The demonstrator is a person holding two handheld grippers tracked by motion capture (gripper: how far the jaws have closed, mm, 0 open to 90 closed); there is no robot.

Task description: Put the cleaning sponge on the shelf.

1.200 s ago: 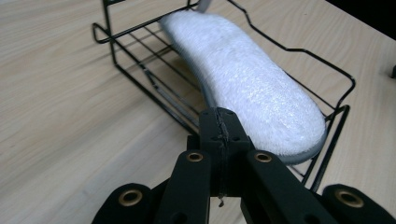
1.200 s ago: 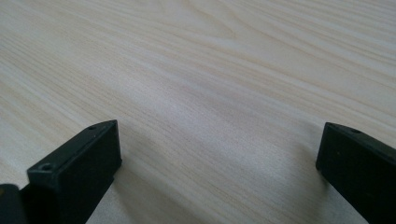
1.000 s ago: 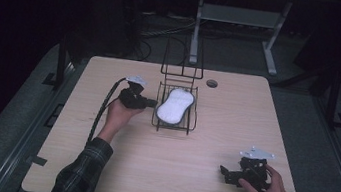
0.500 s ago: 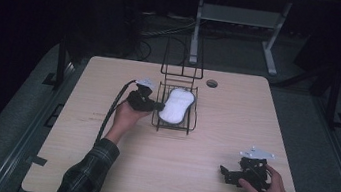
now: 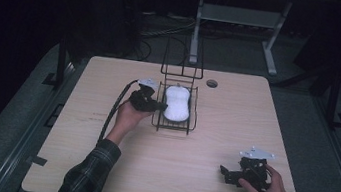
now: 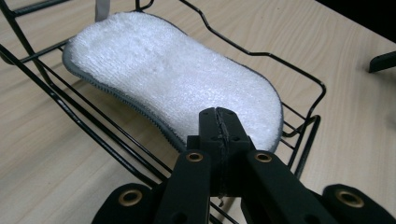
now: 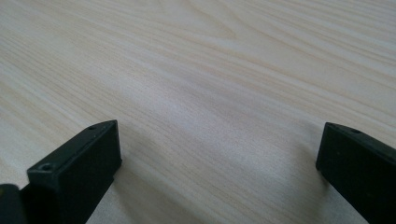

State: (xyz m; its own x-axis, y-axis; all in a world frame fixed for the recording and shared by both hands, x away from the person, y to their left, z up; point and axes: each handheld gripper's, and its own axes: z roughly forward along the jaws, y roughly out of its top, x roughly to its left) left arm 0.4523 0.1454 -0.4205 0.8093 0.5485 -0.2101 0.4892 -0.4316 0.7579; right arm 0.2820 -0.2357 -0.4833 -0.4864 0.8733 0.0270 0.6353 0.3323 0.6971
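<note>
Right claw (image 5: 226,173) rests wide on desk (image 5: 98,166), nothing between. Left claw (image 6: 218,122) pinched together over sponge (image 6: 177,79) in wire rack (image 6: 93,133), grip unclear. Sponge likely soft, light; take near rim.

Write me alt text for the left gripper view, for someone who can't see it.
The left gripper, jaws shut with nothing between them, points at the near end of a white sponge with a grey edge. The sponge lies in a black wire basket on a light wooden table.
</note>
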